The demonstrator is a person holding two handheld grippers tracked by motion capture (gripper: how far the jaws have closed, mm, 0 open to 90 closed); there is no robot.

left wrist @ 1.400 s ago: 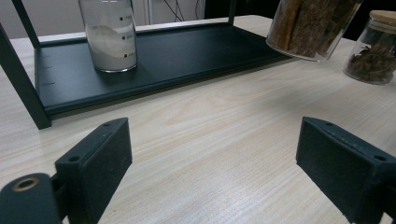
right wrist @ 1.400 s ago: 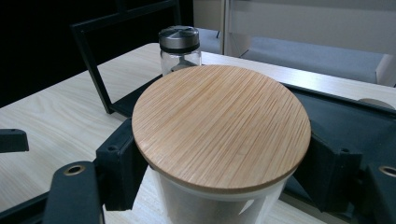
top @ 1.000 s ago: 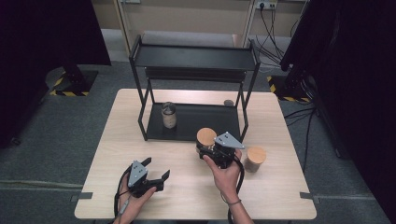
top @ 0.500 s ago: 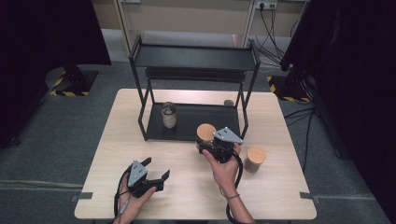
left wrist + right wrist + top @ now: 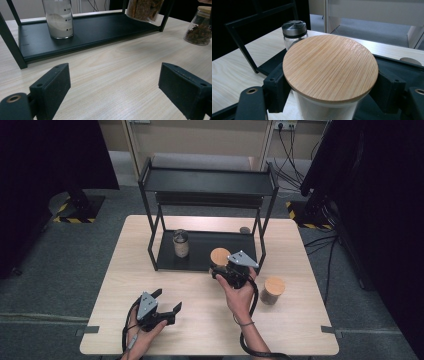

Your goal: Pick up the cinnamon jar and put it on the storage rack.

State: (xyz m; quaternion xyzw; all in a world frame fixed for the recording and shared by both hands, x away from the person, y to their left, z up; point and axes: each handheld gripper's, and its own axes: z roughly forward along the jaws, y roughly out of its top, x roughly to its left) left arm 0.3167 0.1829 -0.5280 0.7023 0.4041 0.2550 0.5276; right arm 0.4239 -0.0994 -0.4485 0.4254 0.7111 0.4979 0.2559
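Right, you're holding a jar with a wooden lid [image 5: 219,256] in the right gripper [image 5: 226,268], jaws clamped on the glass body just under the lid. In the right gripper view the pads are pressing on both sides of the jar [image 5: 329,75], lid flat and facing up, so it's sitting upright in the grip. In the high view the jar is sitting at the near edge of the rack's bottom shelf [image 5: 200,255], toward its right end, just left of the right front leg. In the left gripper view its base [image 5: 143,10] is showing over the shelf's near right corner; I can't tell whether it's resting on the shelf or hanging just above it.

Your left gripper [image 5: 161,309] is resting near the near-left part of the table [image 5: 300,330], jaws standing wide apart and gripping nothing. The left gripper view is showing bare wood between the pads [image 5: 53,87].

Other items: a metal-capped jar [image 5: 180,243] is standing upright on the left part of the same bottom shelf, well apart from the jar you're holding. It's showing white powder in the left gripper view [image 5: 58,18]. A second wooden-lidded jar [image 5: 273,290] with dark contents is standing on the table to the right of your right hand, outside the rack. A small round object [image 5: 244,230] is lying on the table behind the rack's far right leg; too small to tell what it is.
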